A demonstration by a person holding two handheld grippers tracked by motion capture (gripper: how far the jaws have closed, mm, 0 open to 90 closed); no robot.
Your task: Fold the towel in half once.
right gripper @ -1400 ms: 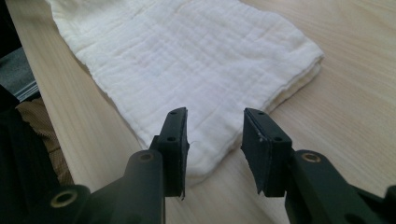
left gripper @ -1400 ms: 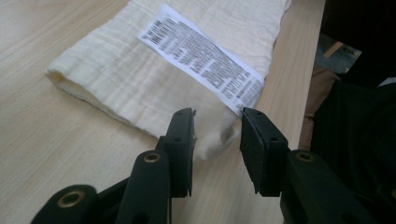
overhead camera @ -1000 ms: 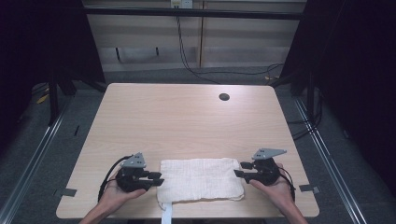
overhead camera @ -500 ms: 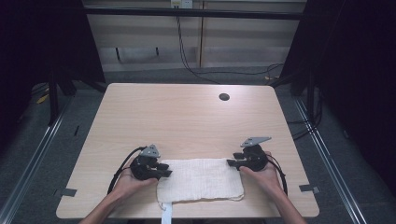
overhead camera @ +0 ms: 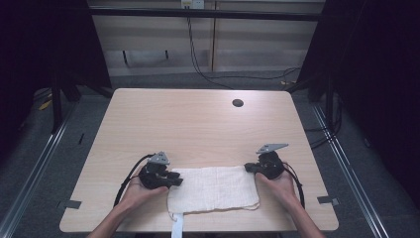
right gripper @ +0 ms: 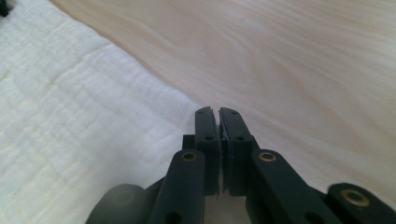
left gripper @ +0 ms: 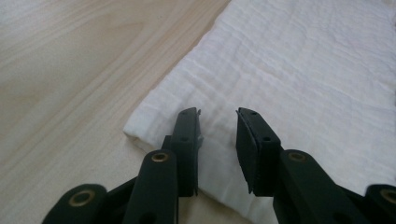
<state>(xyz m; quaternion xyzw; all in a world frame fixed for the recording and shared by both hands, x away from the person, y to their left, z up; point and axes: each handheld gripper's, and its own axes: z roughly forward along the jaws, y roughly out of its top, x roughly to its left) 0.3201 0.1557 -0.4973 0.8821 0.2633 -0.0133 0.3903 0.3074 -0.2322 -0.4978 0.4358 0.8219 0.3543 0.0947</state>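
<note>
A white cloth (overhead camera: 213, 188) lies flat near the table's front edge. My left gripper (overhead camera: 176, 181) is at its far left corner. In the left gripper view its jaws (left gripper: 218, 114) stand open over that corner of the cloth (left gripper: 303, 70), one on each side of a fold, not pressing it. My right gripper (overhead camera: 248, 168) is at the far right corner. In the right gripper view its jaws (right gripper: 215, 111) have just been closing and now meet at the edge of the cloth (right gripper: 70, 116), with a pale sliver of fabric between the pads.
The wooden table (overhead camera: 198, 129) has a dark round hole (overhead camera: 237, 103) near its far edge. A white strip (overhead camera: 177, 230) hangs off the front edge below the cloth. Grey tape marks (overhead camera: 72, 204) sit near the front corners. Dark floor and metal rails surround the table.
Both hands have moved a little inward and away from the front edge, from beside the cloth onto its far corners.
</note>
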